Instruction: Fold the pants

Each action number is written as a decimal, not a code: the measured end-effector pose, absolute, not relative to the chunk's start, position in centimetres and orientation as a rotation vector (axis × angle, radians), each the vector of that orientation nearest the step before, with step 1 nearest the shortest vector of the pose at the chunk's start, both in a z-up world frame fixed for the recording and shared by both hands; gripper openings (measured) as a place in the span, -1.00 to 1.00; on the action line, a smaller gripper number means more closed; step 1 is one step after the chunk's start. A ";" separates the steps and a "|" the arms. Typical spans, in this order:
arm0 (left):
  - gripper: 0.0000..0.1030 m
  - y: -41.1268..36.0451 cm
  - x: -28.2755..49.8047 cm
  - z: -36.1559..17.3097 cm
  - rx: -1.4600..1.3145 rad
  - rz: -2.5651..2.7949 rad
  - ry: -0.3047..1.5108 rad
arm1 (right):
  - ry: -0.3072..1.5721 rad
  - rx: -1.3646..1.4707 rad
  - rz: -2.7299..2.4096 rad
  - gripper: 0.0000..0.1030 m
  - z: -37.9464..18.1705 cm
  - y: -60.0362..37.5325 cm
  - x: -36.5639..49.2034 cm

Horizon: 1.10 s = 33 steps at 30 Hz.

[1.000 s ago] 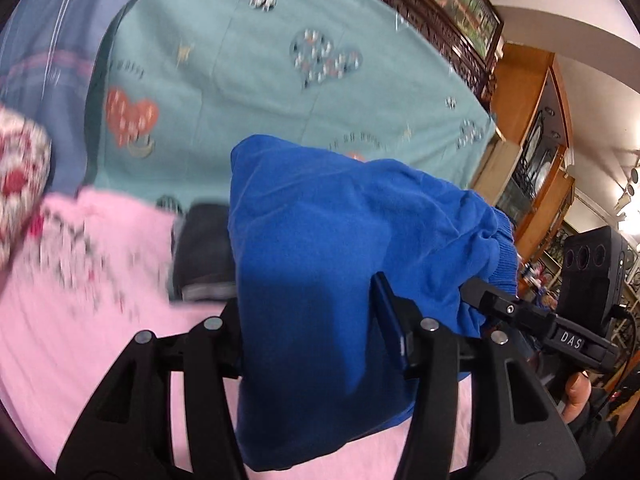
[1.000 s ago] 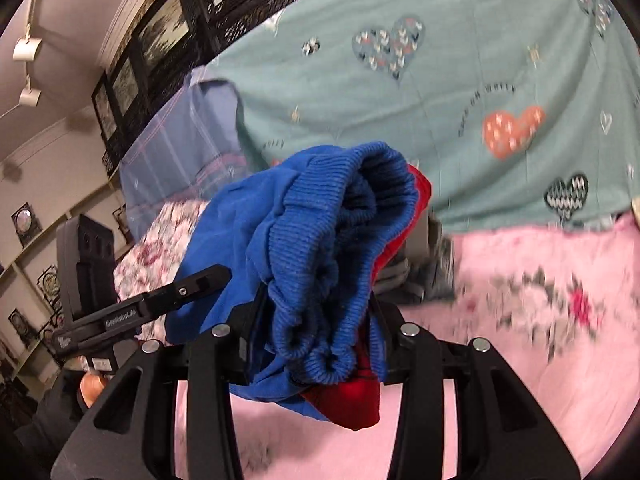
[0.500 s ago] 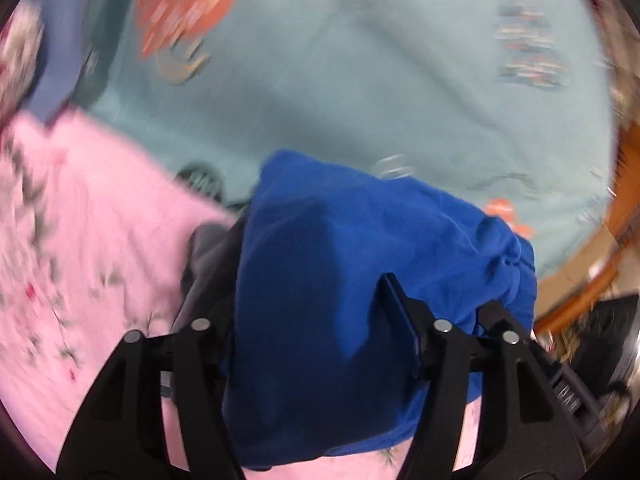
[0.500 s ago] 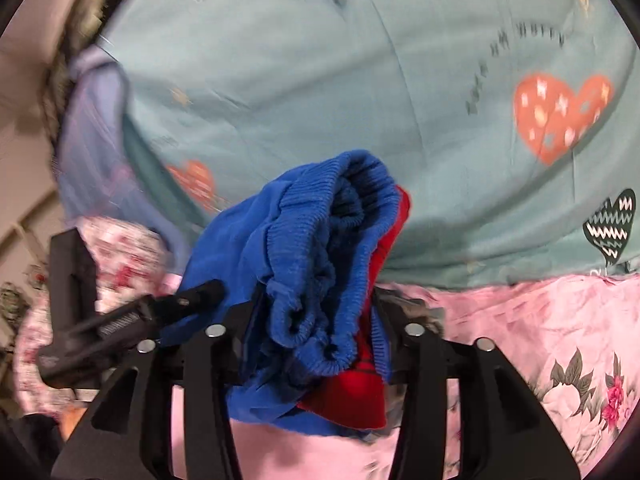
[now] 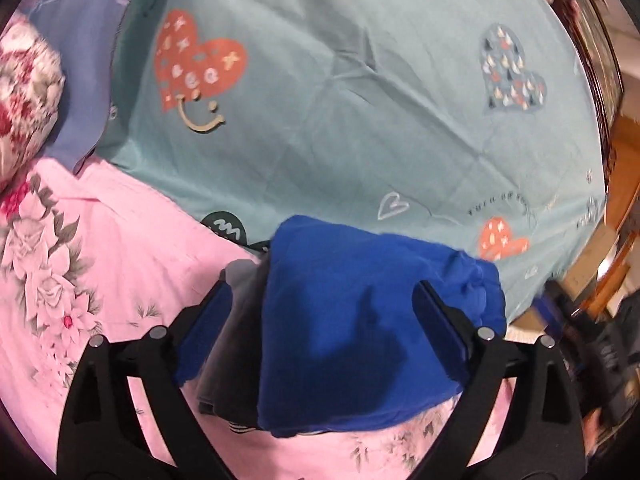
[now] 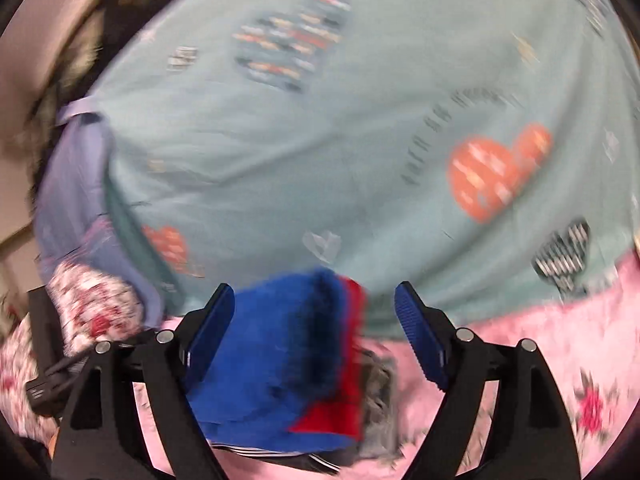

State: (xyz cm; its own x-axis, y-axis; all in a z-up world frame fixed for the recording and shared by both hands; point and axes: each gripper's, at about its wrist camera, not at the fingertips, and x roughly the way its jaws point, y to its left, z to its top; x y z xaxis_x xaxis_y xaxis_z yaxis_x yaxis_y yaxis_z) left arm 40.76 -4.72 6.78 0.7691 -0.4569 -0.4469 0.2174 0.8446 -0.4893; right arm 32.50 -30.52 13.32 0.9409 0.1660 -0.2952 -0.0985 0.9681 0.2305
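The folded blue pants [image 5: 360, 340] lie on top of a stack of folded clothes on the pink floral sheet [image 5: 100, 248]. My left gripper [image 5: 322, 308] is open, its blue pads either side of the pants, not pinching them. In the blurred right wrist view the blue pants [image 6: 272, 340] with a red part [image 6: 352, 360] rest on the stack. My right gripper [image 6: 314, 312] is open, with the pants lying between the spread fingers.
A grey folded garment [image 5: 236, 344] lies under the blue pants. A teal heart-print sheet [image 5: 340, 100] covers the bed behind. A floral pillow [image 5: 24, 92] sits at the left, and wooden furniture [image 5: 616, 152] stands at the right.
Both grippers lowered the blue pants onto the stack and opened, letting go of them. Both cameras now tilt down toward the bed.
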 end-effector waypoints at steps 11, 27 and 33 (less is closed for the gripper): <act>0.86 -4.6 39.6 6.4 -0.329 -0.293 0.630 | 0.455 0.238 0.110 0.31 12.5 -29.7 32.2; 0.96 -1.6 5.2 5.7 0.032 -0.287 0.573 | 0.471 0.106 0.010 0.97 9.4 -25.1 -3.5; 0.96 0.2 -2.2 2.3 -0.032 -0.269 0.571 | 0.512 0.088 -0.016 0.97 4.5 -24.6 -9.4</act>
